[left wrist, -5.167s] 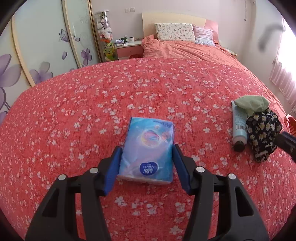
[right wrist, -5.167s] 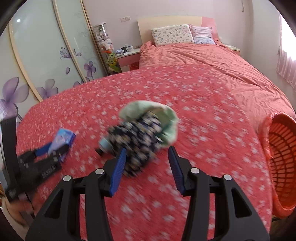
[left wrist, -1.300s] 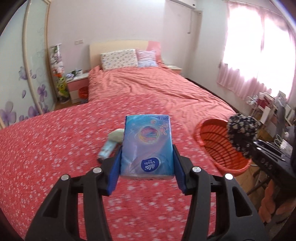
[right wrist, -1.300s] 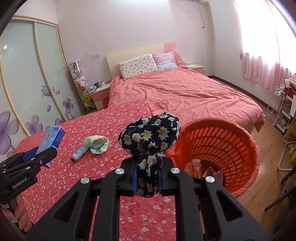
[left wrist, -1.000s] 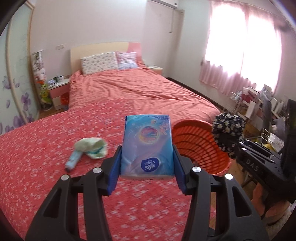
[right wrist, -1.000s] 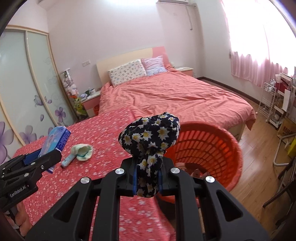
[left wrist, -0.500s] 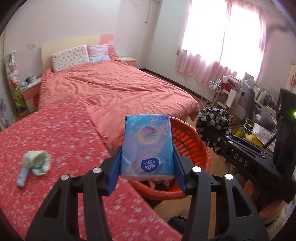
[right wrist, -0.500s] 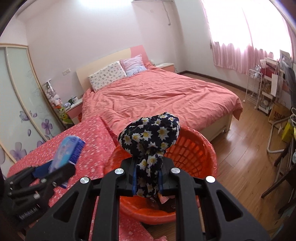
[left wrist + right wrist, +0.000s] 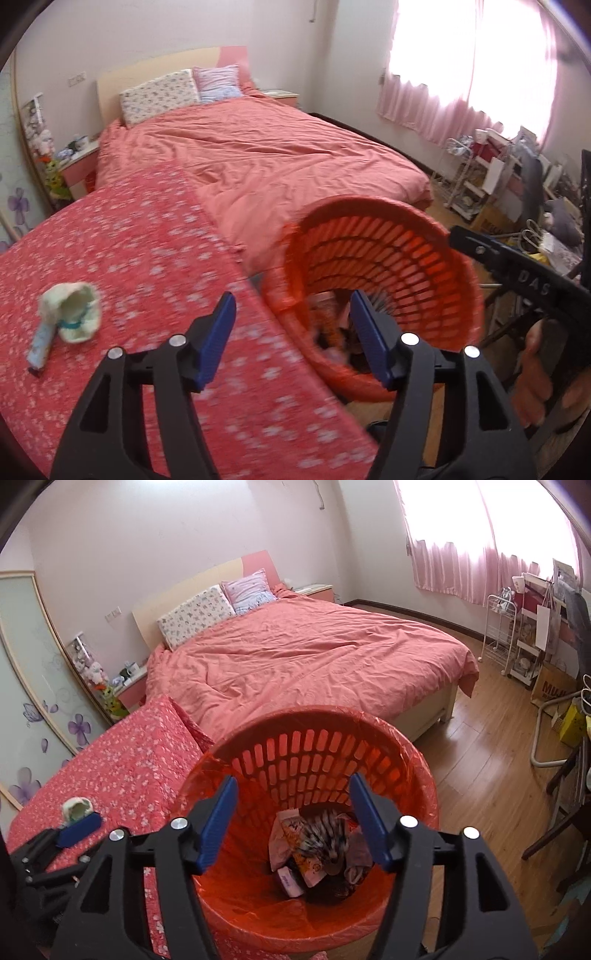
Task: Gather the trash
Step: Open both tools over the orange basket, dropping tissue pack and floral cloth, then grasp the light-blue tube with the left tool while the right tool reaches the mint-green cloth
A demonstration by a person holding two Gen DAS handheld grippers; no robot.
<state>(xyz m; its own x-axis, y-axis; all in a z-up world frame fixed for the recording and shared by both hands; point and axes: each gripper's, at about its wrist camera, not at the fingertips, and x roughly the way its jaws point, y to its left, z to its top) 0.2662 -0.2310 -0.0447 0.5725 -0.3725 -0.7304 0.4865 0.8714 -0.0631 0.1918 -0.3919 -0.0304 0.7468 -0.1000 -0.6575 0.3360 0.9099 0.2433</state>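
Note:
An orange slatted basket [image 9: 306, 738] stands beside the floral red blanket; it also shows in the left wrist view [image 9: 388, 236]. Several pieces of trash [image 9: 314, 845] lie in its bottom, among them a blurred dark floral cloth [image 9: 327, 836]. My right gripper [image 9: 291, 819] is open and empty right above the basket mouth. My left gripper [image 9: 291, 332] is open and empty at the basket's left rim. A pale green sock [image 9: 75, 310] and a small blue tube [image 9: 40, 339] lie on the blanket at left.
A bed with a salmon duvet [image 9: 303, 653] lies behind the basket. Wood floor [image 9: 487, 746], a white cart [image 9: 498, 627] and cluttered shelves are at right. A wardrobe with purple flowers [image 9: 40, 709] stands at left.
Both grippers have opened. The blue tissue pack has left the left gripper and the floral cloth has left the right one, dropping into the basket. The left gripper has swung back left.

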